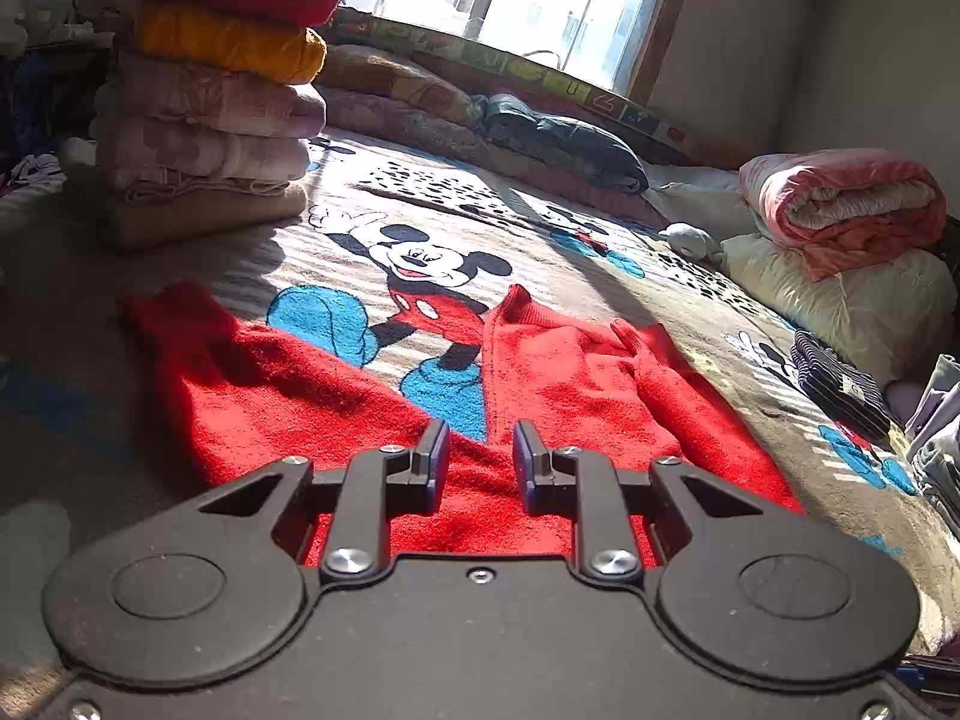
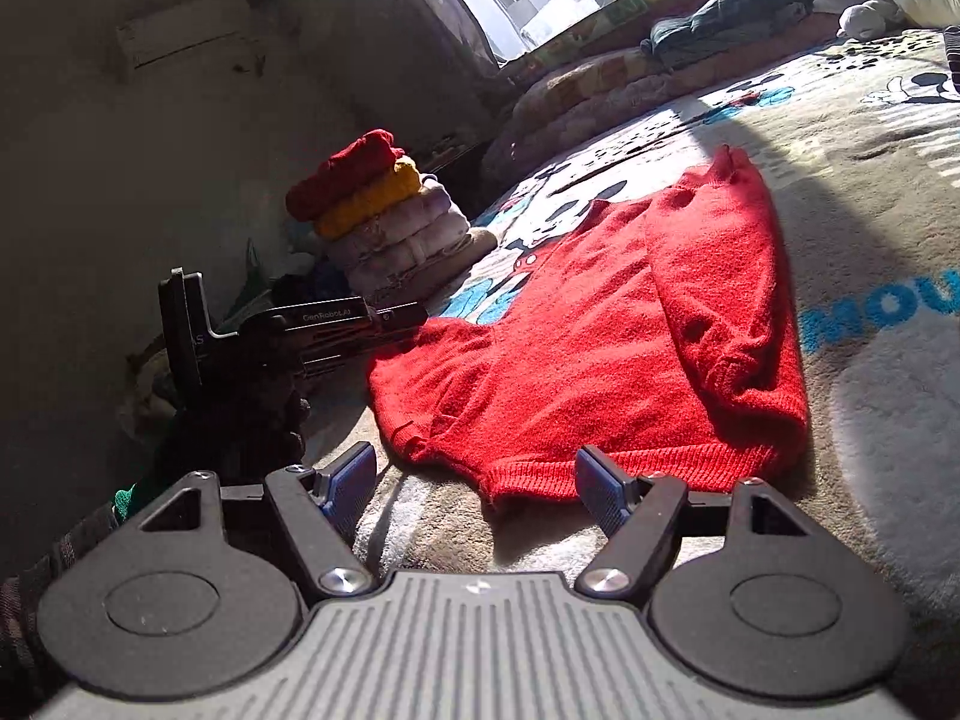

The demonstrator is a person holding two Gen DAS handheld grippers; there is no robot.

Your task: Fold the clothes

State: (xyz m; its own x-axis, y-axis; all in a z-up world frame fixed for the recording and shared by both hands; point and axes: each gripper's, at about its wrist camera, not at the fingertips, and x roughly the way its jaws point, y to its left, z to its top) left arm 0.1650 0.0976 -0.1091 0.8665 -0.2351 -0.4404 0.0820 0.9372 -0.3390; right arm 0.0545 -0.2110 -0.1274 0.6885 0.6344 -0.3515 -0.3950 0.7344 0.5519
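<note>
The bed (image 1: 600,228), covered by a cartoon-mouse blanket (image 2: 870,192), serves as the folding surface, and its broad middle is left free so a garment can lie flat. On that middle lies the red sweater (image 2: 600,324), spread out with 1 sleeve already laid inward over the body along its right side, which suggests the fold is partly made. The other sleeve (image 1: 180,348) trails out toward the bed's left edge, so it probably needs bringing in next.

Near the bed's far left corner stands a stack of folded clothes (image 1: 210,96), about 6 pieces high, kept apart from the working area so finished items do not get disturbed. Rolled quilts (image 1: 840,204) sit along the bed's right edge for the same reason.

The left tool (image 1: 480,450) hovers low over the sweater's left part, its 2 fingers parted with nothing between them, seemingly placed to take the cloth there. The right tool (image 2: 477,480) is spread wide and empty, just at the ribbed hem (image 2: 600,471), likely ready to pin or lift that edge.
</note>
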